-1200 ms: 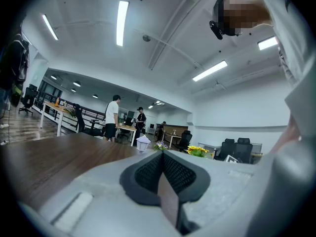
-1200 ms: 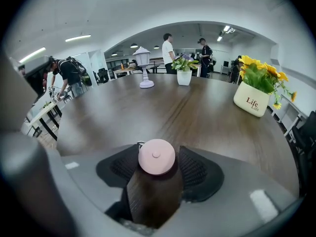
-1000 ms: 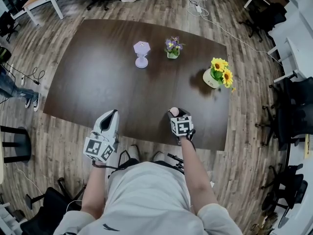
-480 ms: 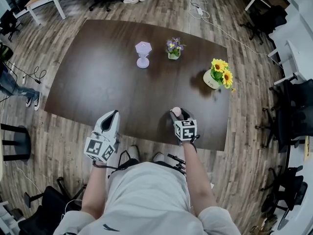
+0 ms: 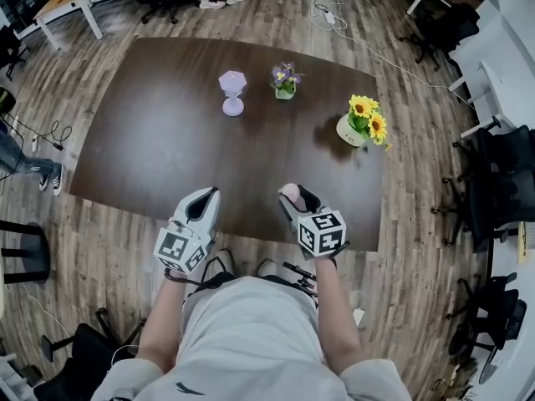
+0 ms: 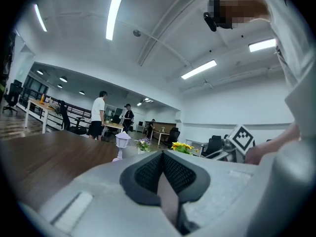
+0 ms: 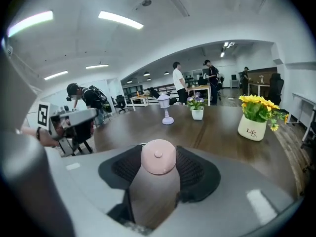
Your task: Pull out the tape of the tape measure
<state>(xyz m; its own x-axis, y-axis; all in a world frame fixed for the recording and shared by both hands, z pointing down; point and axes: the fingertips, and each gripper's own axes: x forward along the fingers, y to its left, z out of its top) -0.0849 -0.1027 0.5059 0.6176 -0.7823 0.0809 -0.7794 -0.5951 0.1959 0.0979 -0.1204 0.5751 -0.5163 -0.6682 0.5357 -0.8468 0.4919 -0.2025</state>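
A round pink tape measure [image 5: 289, 192] sits between the jaws of my right gripper [image 5: 292, 197], which is shut on it above the near edge of the dark table [image 5: 159, 140]. In the right gripper view the pink case [image 7: 158, 157] fills the gap between the black pads [image 7: 197, 169], with its small centre button facing the camera. No tape shows outside the case. My left gripper [image 5: 206, 197] hovers to the left at the same table edge, shut and empty. Its ribbed pads [image 6: 148, 172] meet in the left gripper view.
On the far half of the table stand a lilac lamp-shaped ornament [image 5: 231, 93], a small pot of purple flowers [image 5: 284, 80] and a white pot of sunflowers [image 5: 361, 124]. Black office chairs [image 5: 501, 182] stand to the right on the wooden floor. People stand at desks beyond.
The right gripper has drawn back a little toward the near table edge with the tape measure in it. The left gripper has shifted slightly right. Both jaws stand as before.
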